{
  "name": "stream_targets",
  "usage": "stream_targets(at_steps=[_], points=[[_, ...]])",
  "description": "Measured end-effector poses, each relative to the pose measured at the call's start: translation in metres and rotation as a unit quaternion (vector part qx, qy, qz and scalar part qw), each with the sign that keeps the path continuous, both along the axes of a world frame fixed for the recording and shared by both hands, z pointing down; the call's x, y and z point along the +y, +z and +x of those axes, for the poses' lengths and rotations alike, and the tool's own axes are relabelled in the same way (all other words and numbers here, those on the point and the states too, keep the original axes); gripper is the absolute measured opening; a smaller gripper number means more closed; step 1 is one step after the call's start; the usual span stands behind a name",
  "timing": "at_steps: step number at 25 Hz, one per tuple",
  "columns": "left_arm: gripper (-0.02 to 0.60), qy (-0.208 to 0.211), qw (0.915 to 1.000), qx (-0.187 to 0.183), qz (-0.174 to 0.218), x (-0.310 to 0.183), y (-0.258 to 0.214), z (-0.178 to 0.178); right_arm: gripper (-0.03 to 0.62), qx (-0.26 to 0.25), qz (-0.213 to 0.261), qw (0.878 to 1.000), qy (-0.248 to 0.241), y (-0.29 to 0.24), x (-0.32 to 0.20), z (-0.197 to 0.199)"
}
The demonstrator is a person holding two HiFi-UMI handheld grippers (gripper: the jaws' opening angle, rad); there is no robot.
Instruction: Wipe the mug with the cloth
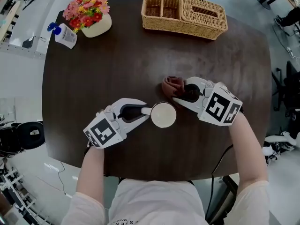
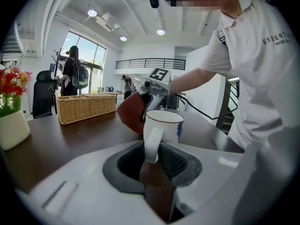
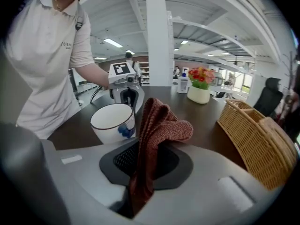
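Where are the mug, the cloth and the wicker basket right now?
mug (image 1: 163,115), head view, its open inside seen from above.
cloth (image 3: 161,123), right gripper view, the bunched upper fold.
wicker basket (image 1: 180,28), head view, its near side wall.

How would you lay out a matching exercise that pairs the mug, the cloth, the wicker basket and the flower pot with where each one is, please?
Things
1. mug
2. cloth
3. wicker basket
4. flower pot

Places
A. far left of the table, beside a small bottle
B. clamped in the right gripper
C. far edge of the table, right of centre
D. held by its handle in the left gripper

Pairs: 1-D, 2-B, 3-C, 4-A
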State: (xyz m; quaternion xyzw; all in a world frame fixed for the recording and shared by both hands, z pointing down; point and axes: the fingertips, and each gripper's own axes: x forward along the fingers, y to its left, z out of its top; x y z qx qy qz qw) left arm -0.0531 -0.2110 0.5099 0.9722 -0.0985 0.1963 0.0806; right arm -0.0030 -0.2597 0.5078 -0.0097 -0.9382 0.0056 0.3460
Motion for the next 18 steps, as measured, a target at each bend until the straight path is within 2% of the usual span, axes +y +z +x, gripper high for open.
stream_targets(at_steps=[2,4,8,12,18], points=[[0.081,0.006,1.0000,0.001,0.000,-0.001,0.000,0.000,0.078,0.018,-0.001,0.998,-0.056,0.002,-0.002,-0.014],[0.081,0.007,1.0000,0.002,-0.001,-0.004,0.002,-0.003,0.078,0.015,-0.012,0.995,-0.102,-0.001,-0.001,-0.033],[0.081,0.004,1.0000,0.006,-0.004,-0.006,0.004,-0.005,0.075,-0.004,-0.065,0.985,-0.159,-0.008,0.007,-0.065],[0.081,0.000,1.0000,0.000,-0.003,-0.005,0.004,-0.005,0.075,-0.001,-0.099,0.981,-0.169,-0.005,0.011,-0.069],[0.081,-0.014,0.9999,-0.002,-0.005,-0.002,0.004,-0.007,0.075,0.015,-0.123,0.982,-0.145,0.001,0.012,-0.035]])
